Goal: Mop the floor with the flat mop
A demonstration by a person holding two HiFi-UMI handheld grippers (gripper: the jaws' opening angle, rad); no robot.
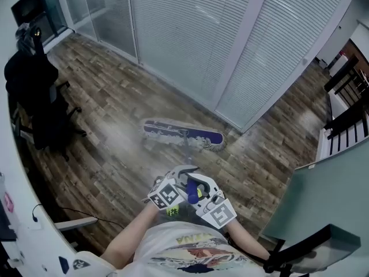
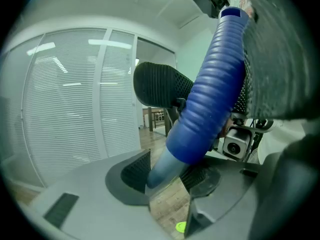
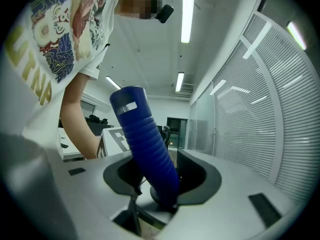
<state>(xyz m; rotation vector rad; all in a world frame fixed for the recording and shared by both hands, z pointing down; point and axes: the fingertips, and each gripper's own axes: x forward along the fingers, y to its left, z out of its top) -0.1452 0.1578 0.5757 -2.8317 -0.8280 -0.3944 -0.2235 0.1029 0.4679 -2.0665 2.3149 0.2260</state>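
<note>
Flat mop (image 1: 183, 135) is laid flat on the floor (image 1: 115, 114) ahead; its handle (image 2: 215, 84) is clamped in left gripper (image 2: 167, 176) and right gripper (image 3: 162, 180), presumably for leverage.

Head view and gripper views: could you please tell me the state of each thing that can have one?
Flat mop: head lying flat on the wooden floor.
Left gripper: shut on the mop handle.
Right gripper: shut on the mop handle.
Blinds: lowered, slats closed.
Office chair: upright, unoccupied.
</note>
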